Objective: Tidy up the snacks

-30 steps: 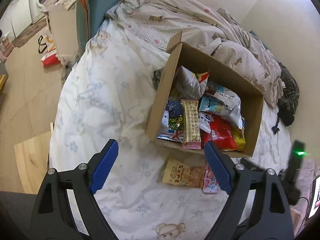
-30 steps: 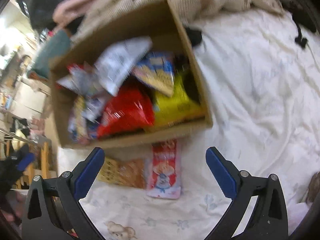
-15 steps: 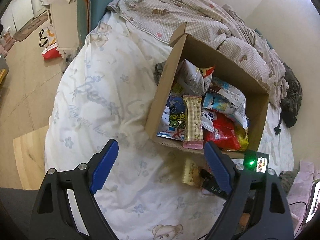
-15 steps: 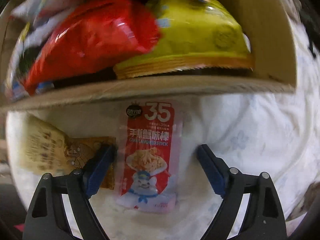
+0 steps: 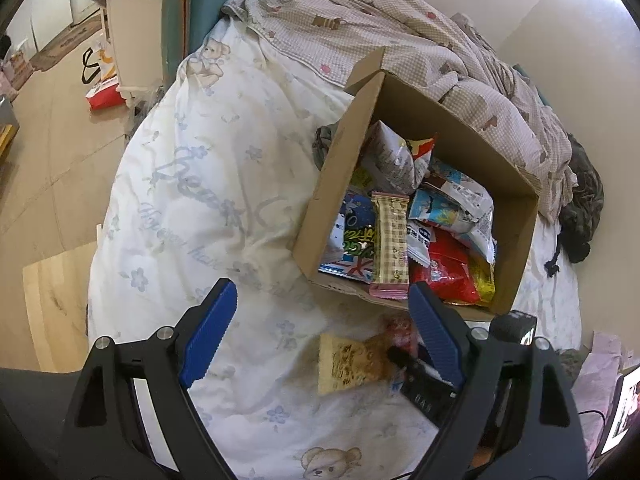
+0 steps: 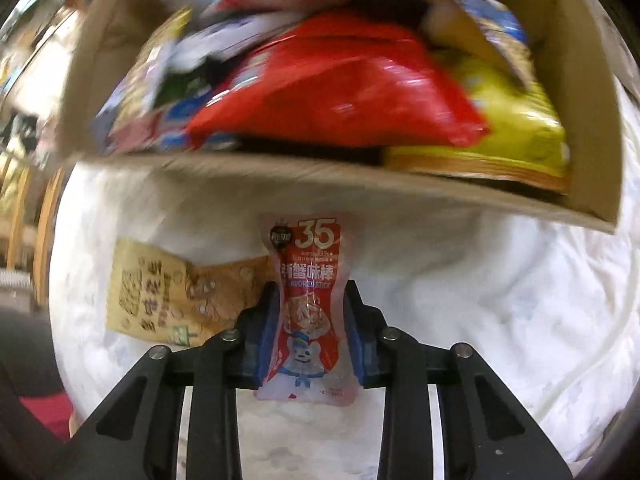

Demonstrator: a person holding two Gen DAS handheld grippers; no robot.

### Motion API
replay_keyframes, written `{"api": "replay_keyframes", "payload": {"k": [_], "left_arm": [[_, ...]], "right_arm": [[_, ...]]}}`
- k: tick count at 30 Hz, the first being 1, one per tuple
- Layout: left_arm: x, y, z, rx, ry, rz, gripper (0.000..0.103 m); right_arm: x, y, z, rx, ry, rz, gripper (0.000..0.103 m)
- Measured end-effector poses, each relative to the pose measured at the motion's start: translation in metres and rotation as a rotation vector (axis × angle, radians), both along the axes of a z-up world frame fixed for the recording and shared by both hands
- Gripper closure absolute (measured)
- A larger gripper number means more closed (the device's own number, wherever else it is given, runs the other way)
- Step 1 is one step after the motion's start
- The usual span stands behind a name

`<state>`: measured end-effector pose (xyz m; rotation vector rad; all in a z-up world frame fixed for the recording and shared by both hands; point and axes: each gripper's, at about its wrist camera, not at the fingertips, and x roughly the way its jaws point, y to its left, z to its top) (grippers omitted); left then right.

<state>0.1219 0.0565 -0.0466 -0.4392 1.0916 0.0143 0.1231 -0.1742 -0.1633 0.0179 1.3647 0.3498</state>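
Note:
A cardboard box full of snack packets sits on the white bedspread; it also shows in the right wrist view. In front of the box lie a tan snack packet and a red crab-stick packet. My right gripper is shut on the red packet, squeezing its middle. The tan packet lies just to its left. My left gripper is open and empty above the bed, short of the box. The right gripper shows in the left wrist view beside the tan packet.
A crumpled checked blanket lies behind the box. Dark clothing sits at the bed's right edge. The bed's left edge drops to a wooden floor with a white cabinet.
My right gripper has moved down to the red packet and closed on it. My left gripper has drawn back and up slightly and stays open.

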Motion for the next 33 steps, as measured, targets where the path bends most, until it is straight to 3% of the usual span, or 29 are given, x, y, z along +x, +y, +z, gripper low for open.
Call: {"api": "replay_keyframes", "payload": {"k": [7,11,15,16,19,21,25,28,31,32,33], "left_arm": [[0.0,0.007,-0.007,0.006,0.042,0.005,0.018],[-0.001,0.001,-0.021,0.023,0.113,-0.035,0.018],[0.0,-0.034,-0.045,0.062,0.226,-0.251,0.018],[-0.003,-0.045,-0.05,0.075,0.244,-0.317,0.018],[-0.015,-0.082,-0.068,0.11,0.287,-0.488,0.018],[-0.022,-0.098,-0.082,0.179,0.32,-0.556,0.018],[-0.026,-0.112,-0.102,0.258,0.364,-0.624,0.018],[-0.031,-0.122,-0.112,0.3,0.369,-0.688,0.018],[-0.038,-0.132,-0.121,0.337,0.377,-0.745,0.019],[-0.039,-0.134,-0.125,0.355,0.38,-0.755,0.022],[-0.04,-0.135,-0.128,0.366,0.385,-0.76,0.032]], "right_arm": [[-0.036,0.012,0.006,0.074,0.096,0.157,0.076],[-0.039,-0.008,0.031,0.115,0.054,0.087,0.076],[-0.027,-0.047,0.064,0.196,-0.011,-0.043,0.078],[-0.028,-0.057,0.071,0.221,-0.027,-0.071,0.093],[-0.023,-0.071,0.089,0.266,-0.057,-0.142,0.093],[-0.023,-0.081,0.091,0.258,-0.071,-0.179,0.094],[-0.025,-0.087,0.079,0.257,-0.029,-0.217,0.095],[-0.032,-0.083,0.056,0.27,0.07,-0.224,0.09],[-0.028,-0.077,0.044,0.234,0.084,-0.231,0.09],[-0.025,-0.073,0.043,0.223,0.084,-0.224,0.087],[-0.023,-0.07,0.041,0.202,0.087,-0.216,0.084]]}}
